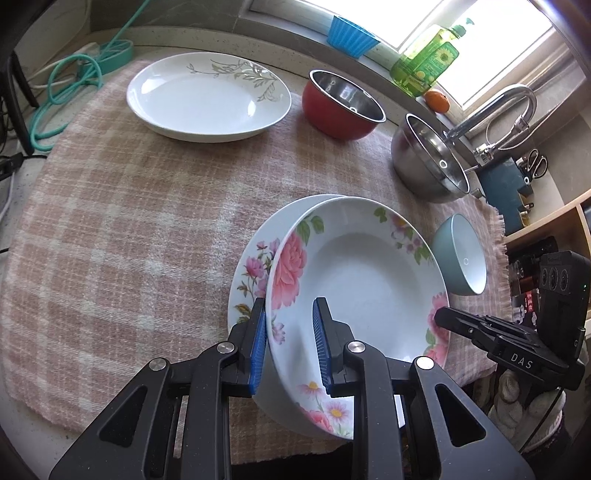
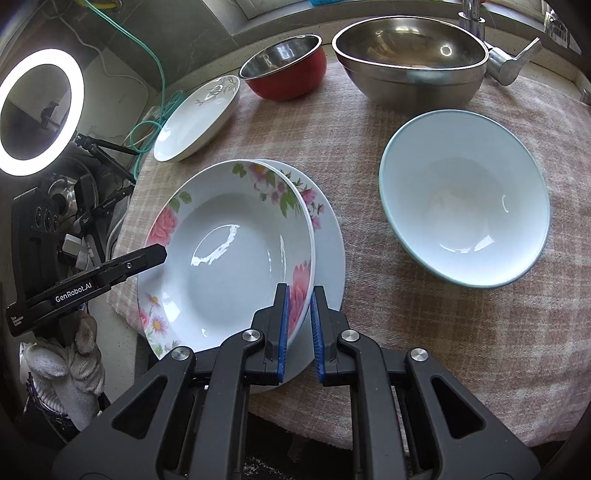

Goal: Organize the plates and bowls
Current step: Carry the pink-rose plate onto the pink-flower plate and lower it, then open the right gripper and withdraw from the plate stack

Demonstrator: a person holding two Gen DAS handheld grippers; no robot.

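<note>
A deep floral plate [image 1: 354, 280] [image 2: 229, 258] is held tilted over a second floral plate [image 1: 255, 266] [image 2: 328, 229] that lies on the checked cloth. My left gripper [image 1: 290, 325] straddles the deep plate's near-left rim, its blue pads close on both sides. My right gripper [image 2: 298, 306] is shut on the deep plate's right rim. A white plate with a grey leaf print [image 1: 208, 98] [image 2: 197, 118], a red bowl [image 1: 341, 105] [image 2: 286, 70], a steel bowl [image 1: 430, 158] [image 2: 410, 55] and a pale blue bowl [image 1: 461, 254] [image 2: 465, 192] stand on the cloth.
The pink checked cloth [image 1: 129, 221] covers the counter. A tap [image 1: 495, 107], a green bottle [image 1: 424, 62], an orange [image 1: 437, 100] and a blue cup [image 1: 351, 35] stand along the window sill. A ring light [image 2: 37, 110] and green cable [image 1: 66, 81] are to the left.
</note>
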